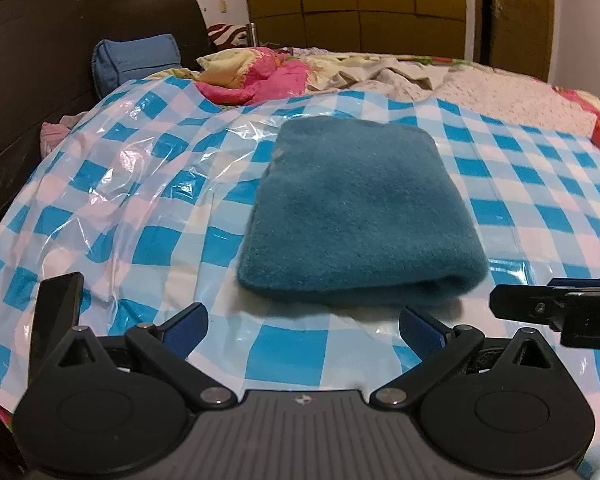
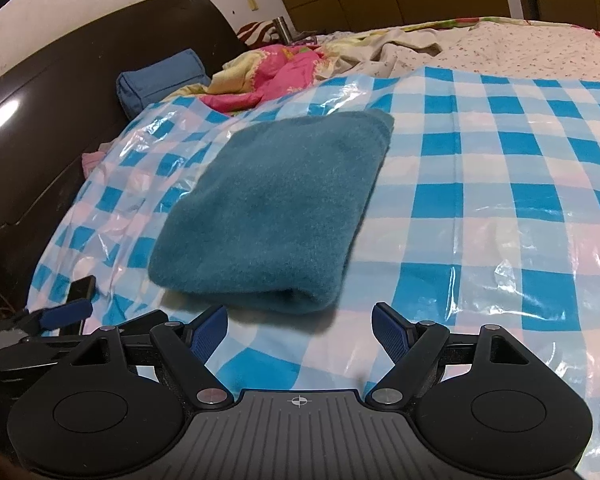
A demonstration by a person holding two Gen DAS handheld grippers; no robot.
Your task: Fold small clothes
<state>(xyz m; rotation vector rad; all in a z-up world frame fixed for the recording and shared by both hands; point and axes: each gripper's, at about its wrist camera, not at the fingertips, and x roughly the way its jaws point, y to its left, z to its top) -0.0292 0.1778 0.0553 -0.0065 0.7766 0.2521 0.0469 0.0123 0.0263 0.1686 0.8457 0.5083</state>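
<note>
1. A folded teal fleece cloth point(image 1: 360, 216) lies flat in the centre of the left wrist frame, on a glossy blue-and-white checked plastic sheet point(image 1: 540, 184) spread over the bed. Its rolled fold edge faces the camera
2. In the right wrist frame the same cloth point(image 2: 268, 212) sits left of centre, on the checked sheet point(image 2: 500, 184)
3. Left tongs point(image 1: 302, 326): at lower centre of their own frame, blue-padded fingers spread wide apart, holding nothing, just short of the cloth's near edge and not touching it
4. Right tongs point(image 2: 300, 330): at lower centre of their own frame, likewise spread wide and empty, just short of the fold edge
5. Part of the right tongs point(image 1: 556, 312) shows at the right edge of the left wrist frame, level with the cloth's near corner. Part of the left tongs point(image 2: 60, 316) shows at the lower left of the right wrist frame
6. Upper left of both frames: a dark wooden headboard point(image 1: 60, 60), a blue cushion point(image 1: 136, 60), and crumpled pink-and-yellow bedding point(image 1: 256, 76) beyond the sheet
7. Top of the left wrist frame: olive-brown wardrobe doors point(image 1: 360, 4)
</note>
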